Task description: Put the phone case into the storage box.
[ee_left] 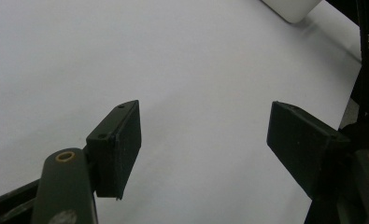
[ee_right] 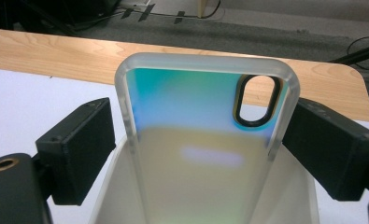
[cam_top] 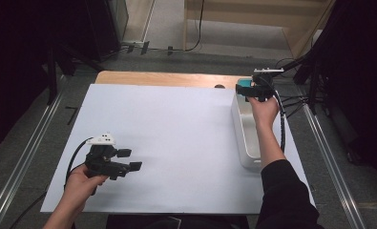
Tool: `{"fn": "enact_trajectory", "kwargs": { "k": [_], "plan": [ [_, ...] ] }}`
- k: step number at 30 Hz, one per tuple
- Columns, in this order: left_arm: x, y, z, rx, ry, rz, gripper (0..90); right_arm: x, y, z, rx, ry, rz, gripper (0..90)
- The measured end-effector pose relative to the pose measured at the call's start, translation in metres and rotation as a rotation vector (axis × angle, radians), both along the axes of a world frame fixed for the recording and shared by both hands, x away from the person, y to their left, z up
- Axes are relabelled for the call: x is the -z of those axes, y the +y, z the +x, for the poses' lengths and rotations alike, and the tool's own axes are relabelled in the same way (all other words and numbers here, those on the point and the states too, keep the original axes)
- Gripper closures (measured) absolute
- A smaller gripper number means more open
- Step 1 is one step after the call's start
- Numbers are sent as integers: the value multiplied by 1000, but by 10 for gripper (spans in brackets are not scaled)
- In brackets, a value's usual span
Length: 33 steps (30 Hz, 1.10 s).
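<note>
Pinching a phone case (ee_right: 205, 140) between both jaws, right gripper (cam_top: 256, 88) sits over the white bin (cam_top: 246, 138) at two o'clock; left gripper (cam_top: 124, 160), jaws spread, at seven o'clock over the white sheet (cam_top: 176, 138).

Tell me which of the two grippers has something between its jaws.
The right gripper: a translucent iridescent phone case stands between its jaws, over the white bin. The left gripper is open over the bare white sheet.
</note>
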State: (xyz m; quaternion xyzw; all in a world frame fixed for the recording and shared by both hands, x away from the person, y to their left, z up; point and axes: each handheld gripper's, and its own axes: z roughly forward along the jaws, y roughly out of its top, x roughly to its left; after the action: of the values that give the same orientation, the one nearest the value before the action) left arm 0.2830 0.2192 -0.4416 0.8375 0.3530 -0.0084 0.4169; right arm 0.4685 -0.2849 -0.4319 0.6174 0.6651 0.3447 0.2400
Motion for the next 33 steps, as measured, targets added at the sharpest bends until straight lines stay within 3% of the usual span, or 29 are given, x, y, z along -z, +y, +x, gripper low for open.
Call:
{"fn": "enact_trajectory", "kwargs": {
  "k": [3, 9, 18, 33],
  "plan": [
    [0, 0, 0, 1, 2, 0, 260, -3, 0, 0, -8, 9, 0, 86],
    [0, 0, 0, 4, 6, 5, 259, -10, -3, 0, -8, -26, -2, 86],
    [0, 1, 1, 5, 9, 5, 260, -26, -7, -1, -21, -14, 14, 86],
    [1, 1, 2, 0, 18, -3, 259, -52, -3, -14, -122, 7, 34, 86]
  ]
}}
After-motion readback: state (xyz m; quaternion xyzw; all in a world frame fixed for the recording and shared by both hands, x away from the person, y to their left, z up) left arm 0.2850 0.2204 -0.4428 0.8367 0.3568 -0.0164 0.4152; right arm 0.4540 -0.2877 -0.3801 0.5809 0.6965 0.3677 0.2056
